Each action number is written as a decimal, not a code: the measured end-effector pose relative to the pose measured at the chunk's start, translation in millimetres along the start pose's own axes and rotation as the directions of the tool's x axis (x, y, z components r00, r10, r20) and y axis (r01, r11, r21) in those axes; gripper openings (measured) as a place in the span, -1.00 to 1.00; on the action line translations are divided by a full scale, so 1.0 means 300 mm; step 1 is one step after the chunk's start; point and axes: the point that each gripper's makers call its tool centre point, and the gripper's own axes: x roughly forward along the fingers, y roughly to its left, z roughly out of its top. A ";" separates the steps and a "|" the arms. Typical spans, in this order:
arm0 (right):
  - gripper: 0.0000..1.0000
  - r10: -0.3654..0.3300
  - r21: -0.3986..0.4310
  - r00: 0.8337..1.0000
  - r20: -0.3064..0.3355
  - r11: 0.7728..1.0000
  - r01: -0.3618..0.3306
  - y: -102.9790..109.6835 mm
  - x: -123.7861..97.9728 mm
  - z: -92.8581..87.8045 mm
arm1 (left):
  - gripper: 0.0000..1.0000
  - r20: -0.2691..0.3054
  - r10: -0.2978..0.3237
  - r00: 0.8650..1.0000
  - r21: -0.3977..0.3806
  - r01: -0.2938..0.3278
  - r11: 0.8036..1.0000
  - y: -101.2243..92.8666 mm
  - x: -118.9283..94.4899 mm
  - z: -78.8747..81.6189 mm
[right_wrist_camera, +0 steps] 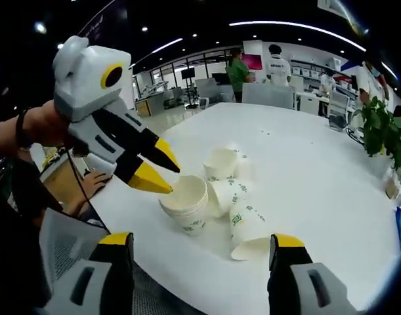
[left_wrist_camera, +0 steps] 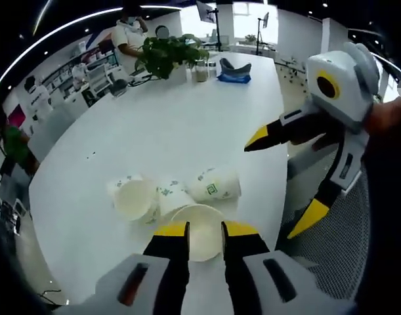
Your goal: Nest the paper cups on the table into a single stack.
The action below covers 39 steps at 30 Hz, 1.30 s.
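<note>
Several white paper cups with green print are clustered on the white table (left_wrist_camera: 154,125) (right_wrist_camera: 318,184). One stands upright, mouth up (left_wrist_camera: 200,226) (right_wrist_camera: 185,200). The others lie on their sides: one (left_wrist_camera: 131,197) (right_wrist_camera: 220,163), one (left_wrist_camera: 170,197) (right_wrist_camera: 228,191) and one (left_wrist_camera: 216,187) (right_wrist_camera: 249,233). My left gripper (left_wrist_camera: 205,231) (right_wrist_camera: 162,172) hovers at the upright cup's rim, jaws a narrow gap apart, nothing pinched. My right gripper (right_wrist_camera: 201,241) (left_wrist_camera: 280,180) is wide open, held off the near table edge beside the cups.
A potted plant (left_wrist_camera: 167,52) (right_wrist_camera: 384,131) and a blue item (left_wrist_camera: 234,72) sit at the table's far end. A person (left_wrist_camera: 128,33) stands near the plant, and others (right_wrist_camera: 238,69) stand beyond the table. A hand (right_wrist_camera: 92,184) rests near the table edge. A mesh chair (left_wrist_camera: 331,243) is by the table.
</note>
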 end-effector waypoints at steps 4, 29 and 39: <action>0.73 0.007 -0.004 1.000 0.000 1.000 -0.007 0.007 0.006 0.002 | -0.56 0.024 0.049 0.998 0.020 -0.050 0.999 0.097 -0.011 0.012; 0.73 0.002 0.016 1.000 0.011 1.000 -0.003 -0.009 0.011 -0.002 | -0.11 -0.128 -0.055 0.990 0.462 0.109 0.880 0.231 0.114 -0.047; 0.73 0.003 0.032 1.000 -0.001 0.999 -0.003 0.000 0.001 -0.015 | -0.26 -0.233 -0.107 0.967 0.562 0.223 0.796 0.227 0.234 -0.133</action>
